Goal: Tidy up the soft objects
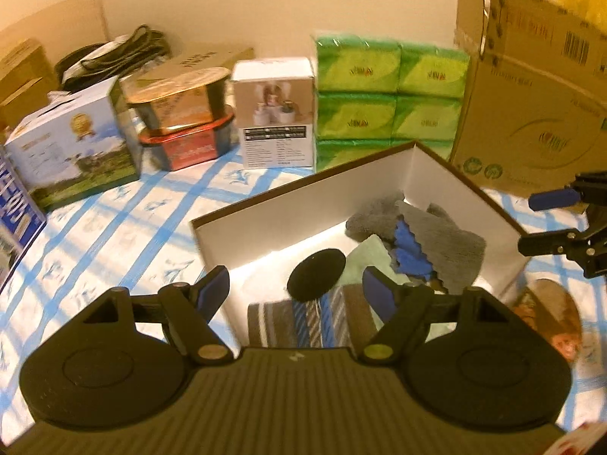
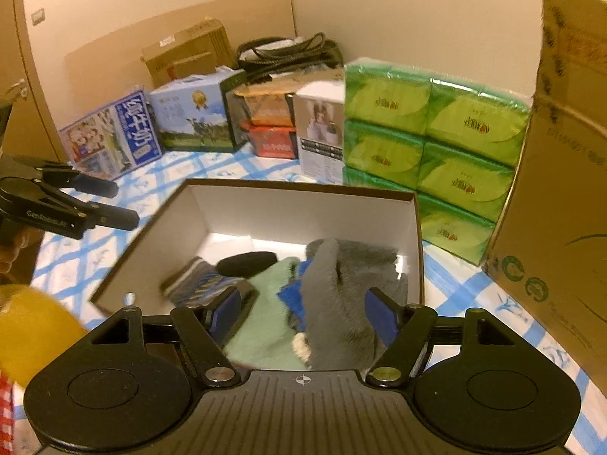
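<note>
Grey cloth (image 2: 341, 303) between wide right claw (image 2: 303, 316); left claw (image 1: 296, 290) wide above box (image 1: 303, 197).

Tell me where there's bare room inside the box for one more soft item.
The white box has bare floor along its left and back walls, beyond the black round pad. The right side is crowded: grey fuzzy cloth, blue cloth, mint cloth. The striped sock fills the near edge.

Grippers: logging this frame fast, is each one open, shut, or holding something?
Left gripper: open, empty, over the striped sock in the box.
Right gripper: open around the gray fuzzy cloth, not clamped.
</note>
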Demonstrator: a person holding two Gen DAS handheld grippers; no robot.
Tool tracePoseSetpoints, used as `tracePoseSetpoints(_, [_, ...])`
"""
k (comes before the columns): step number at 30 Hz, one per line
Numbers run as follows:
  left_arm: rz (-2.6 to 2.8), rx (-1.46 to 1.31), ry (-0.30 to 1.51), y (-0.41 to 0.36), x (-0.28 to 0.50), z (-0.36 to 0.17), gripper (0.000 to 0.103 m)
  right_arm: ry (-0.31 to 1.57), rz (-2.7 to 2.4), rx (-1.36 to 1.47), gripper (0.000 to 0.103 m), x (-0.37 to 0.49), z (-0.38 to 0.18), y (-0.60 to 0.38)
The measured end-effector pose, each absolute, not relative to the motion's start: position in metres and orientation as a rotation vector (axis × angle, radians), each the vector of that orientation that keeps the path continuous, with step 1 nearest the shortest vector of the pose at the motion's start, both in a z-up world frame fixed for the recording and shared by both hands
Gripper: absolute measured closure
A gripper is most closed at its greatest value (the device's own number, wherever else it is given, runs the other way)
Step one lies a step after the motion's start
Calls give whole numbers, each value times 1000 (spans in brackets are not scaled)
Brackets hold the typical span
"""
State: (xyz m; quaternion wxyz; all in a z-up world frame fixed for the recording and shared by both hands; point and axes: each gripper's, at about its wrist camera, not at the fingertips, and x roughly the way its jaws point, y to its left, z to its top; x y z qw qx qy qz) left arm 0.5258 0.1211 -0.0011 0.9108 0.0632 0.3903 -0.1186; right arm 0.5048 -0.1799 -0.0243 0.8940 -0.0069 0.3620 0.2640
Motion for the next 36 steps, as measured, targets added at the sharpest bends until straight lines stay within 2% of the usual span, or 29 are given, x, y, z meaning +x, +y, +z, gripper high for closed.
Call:
tracePoseSetpoints(9, [-148, 72, 765, 149, 439, 45, 27, 714, 586, -18, 29, 427, 6, -188])
tracePoseSetpoints(17, [-110, 99, 732, 139, 356, 67, 26, 683, 589, -5, 29, 354, 26, -194])
tracePoseSetpoints(27, [-99, 62, 734, 102, 265, 73, 26, 693, 529, 36, 28, 277, 36, -206])
tracePoseSetpoints(36, [-97, 38, 698, 70, 197, 74, 21, 688, 469, 31, 28, 215, 31, -210])
